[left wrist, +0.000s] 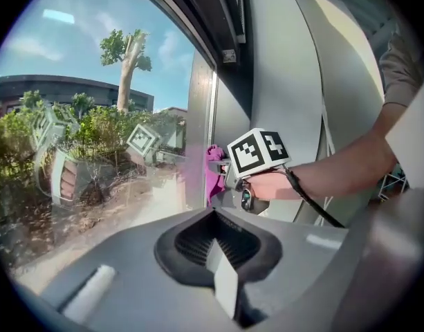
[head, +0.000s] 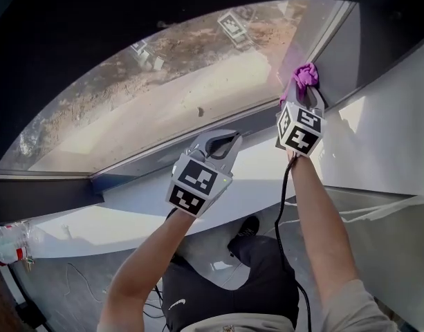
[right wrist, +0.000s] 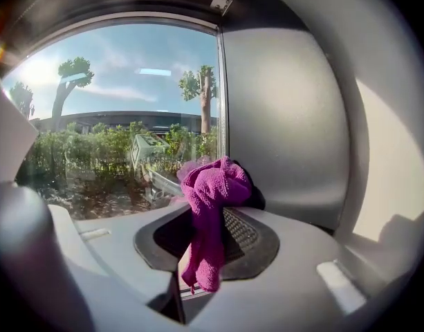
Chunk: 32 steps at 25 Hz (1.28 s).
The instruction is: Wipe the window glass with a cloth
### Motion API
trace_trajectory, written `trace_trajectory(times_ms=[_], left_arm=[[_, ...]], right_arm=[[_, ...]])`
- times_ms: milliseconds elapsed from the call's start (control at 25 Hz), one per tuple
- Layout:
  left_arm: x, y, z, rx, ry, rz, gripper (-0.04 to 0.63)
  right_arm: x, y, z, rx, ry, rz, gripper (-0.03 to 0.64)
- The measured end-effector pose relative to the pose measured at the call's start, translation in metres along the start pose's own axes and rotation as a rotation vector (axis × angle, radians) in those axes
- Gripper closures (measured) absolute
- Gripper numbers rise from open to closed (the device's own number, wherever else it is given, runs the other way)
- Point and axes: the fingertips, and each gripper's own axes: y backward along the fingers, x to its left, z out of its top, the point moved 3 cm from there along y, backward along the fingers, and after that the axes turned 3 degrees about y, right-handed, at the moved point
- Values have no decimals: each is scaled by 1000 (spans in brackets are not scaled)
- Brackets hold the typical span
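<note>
The window glass (head: 163, 81) fills the upper half of the head view, with dry ground and reflected marker cubes behind it. A purple cloth (head: 306, 75) is bunched at the glass's far right edge beside the grey frame, and my right gripper (head: 305, 90) is shut on it. In the right gripper view the cloth (right wrist: 212, 192) hangs from the jaws close to the pane (right wrist: 115, 116). My left gripper (head: 227, 138) hovers over the white sill near the pane's lower edge, shut and holding nothing. From its own view, the cloth (left wrist: 214, 175) and right gripper (left wrist: 227, 178) sit ahead against the pane (left wrist: 94, 151).
A white sill (head: 128, 199) runs below the glass, and a grey frame post (head: 350, 54) bounds it on the right. A small dark speck (head: 200, 111) marks the pane. A plastic bottle (head: 11, 244) lies at lower left. A black cable (head: 284, 206) trails from the right gripper.
</note>
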Motion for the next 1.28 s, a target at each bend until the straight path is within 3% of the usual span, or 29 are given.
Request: trace_trajectory(times_ms=[160,360,600,840,1280], left_arm=[[13,9,-6,5,39,50,595],[16,29,-28,2,90,77,595],[19,61,-50,3,115,84,595],[41,124,-78,-15,141,131,595],[104,265,-139,-21,272,291,595]], right_arm=[[1,-1,-7,-2,-16,20,500],[20,10,-13,10,2,118,502],[84,36,-5,-3,106,304,502],[162,68,-7,-15,119,351,502],[309,128,-18,-4,98,440,502]])
